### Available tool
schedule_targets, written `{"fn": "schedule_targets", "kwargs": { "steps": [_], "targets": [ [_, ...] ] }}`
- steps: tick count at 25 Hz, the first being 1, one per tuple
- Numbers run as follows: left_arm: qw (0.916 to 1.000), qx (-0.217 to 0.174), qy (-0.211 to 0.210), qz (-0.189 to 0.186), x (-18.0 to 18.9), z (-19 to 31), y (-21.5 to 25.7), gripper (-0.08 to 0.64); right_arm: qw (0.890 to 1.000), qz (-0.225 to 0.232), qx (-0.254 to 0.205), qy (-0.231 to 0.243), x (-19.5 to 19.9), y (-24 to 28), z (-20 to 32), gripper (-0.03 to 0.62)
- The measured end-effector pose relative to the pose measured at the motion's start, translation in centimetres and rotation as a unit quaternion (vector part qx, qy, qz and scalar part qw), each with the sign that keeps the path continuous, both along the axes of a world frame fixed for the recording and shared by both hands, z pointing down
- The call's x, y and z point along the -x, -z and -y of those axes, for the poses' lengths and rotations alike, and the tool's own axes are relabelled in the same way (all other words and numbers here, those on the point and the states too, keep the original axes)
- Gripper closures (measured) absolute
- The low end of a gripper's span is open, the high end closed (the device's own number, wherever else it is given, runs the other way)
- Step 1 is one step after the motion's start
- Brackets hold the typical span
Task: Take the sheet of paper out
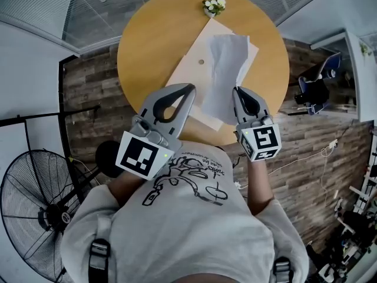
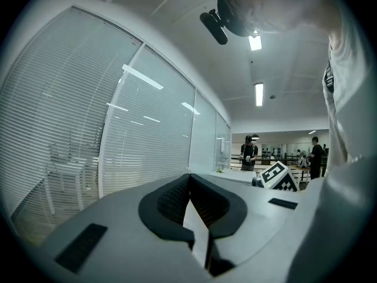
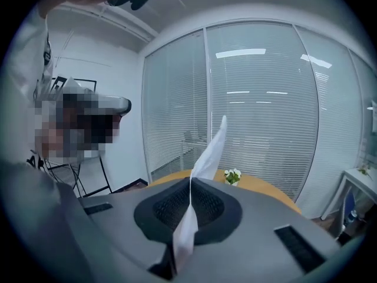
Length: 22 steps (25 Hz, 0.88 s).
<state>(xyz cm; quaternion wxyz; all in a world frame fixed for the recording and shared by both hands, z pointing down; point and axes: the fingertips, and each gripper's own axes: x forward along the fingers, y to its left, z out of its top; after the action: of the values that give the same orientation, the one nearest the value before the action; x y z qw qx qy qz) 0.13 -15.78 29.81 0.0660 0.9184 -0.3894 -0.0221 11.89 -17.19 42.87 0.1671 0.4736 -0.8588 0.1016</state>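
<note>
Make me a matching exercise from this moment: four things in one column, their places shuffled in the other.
Things:
1 sheet of paper
2 envelope
3 flowers
4 fan

Places:
A far edge of the table
B beside the person, on the left
C pinched in the right gripper
D pinched in the left gripper

Pairs: 1-C, 2-D, 3-A, 4-B

An envelope lies on the desk, with a small pot of flowers behind it at the far edge. The sheet of paper stands over the envelope's right half, its near end in the right tongs. The left tongs sit at the envelope's near edge. A fan stands on the floor to the left.
</note>
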Motion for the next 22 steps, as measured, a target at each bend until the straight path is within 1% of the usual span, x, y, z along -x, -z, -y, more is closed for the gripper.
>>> {"fn": "schedule_targets", "kwargs": {
  "steps": [12, 17, 22],
  "targets": [
    [1.0000, -0.004, 0.000, -0.001, -0.3, -1.2, 0.9, 0.538, 0.999, 0.022, -0.047, 0.005, 0.3, 6.9, -2.8, 0.581],
    [1.0000, -0.007, -0.003, -0.003, -0.4, -2.0, 1.2, 0.538, 0.997, 0.023, -0.068, 0.002, 0.2, 9.1, -4.3, 0.581],
    [1.0000, -0.009, -0.004, -0.002, -0.4, -2.6, 1.4, 0.539, 0.996, 0.031, -0.078, -0.002, 0.2, 10.6, -5.6, 0.580]
  ]
}}
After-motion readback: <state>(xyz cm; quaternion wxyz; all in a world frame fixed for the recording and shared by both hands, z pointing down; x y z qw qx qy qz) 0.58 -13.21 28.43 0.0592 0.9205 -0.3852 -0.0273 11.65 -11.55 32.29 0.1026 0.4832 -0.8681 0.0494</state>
